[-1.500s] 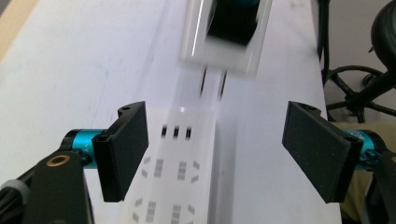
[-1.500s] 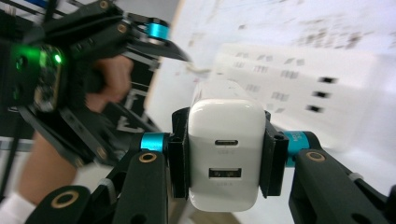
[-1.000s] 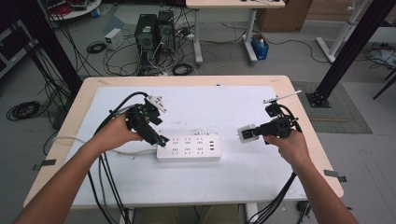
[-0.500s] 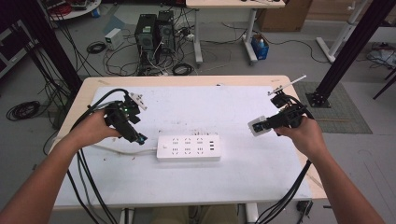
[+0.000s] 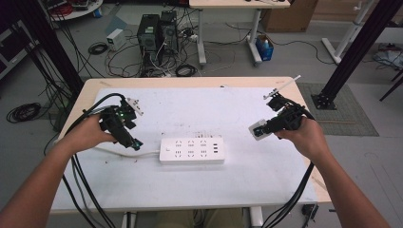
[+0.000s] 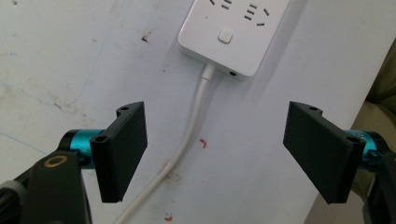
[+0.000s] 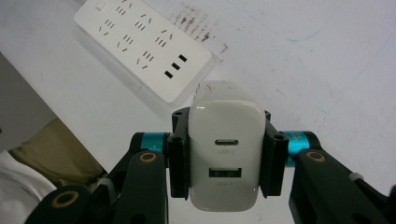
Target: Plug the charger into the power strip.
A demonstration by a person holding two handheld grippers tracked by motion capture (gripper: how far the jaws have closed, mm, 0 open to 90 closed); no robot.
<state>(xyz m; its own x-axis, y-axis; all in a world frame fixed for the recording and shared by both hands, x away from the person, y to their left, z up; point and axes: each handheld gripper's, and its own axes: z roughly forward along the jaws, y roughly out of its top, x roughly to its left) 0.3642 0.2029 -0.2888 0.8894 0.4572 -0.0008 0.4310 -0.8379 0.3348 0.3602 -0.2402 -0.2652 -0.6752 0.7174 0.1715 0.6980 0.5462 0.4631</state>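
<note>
Right gripper [image 7: 225,156] clamps glossy white rectangular USB charger [image 7: 225,154], two ports facing camera; left gripper [image 6: 215,154] open, empty, lower frame.

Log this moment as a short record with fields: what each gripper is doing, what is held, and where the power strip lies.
surface: white table top
power strip: white power strip lying flat near the middle, sockets up, no plug in it
cord: white cord leaves the strip's end and runs between the left gripper's jaws, untouched
left gripper: left gripper open, nothing held, left of the strip
right gripper: right gripper shut on the charger, right of the strip
held thing: white USB charger, two ports facing the camera, clear of the strip
</note>
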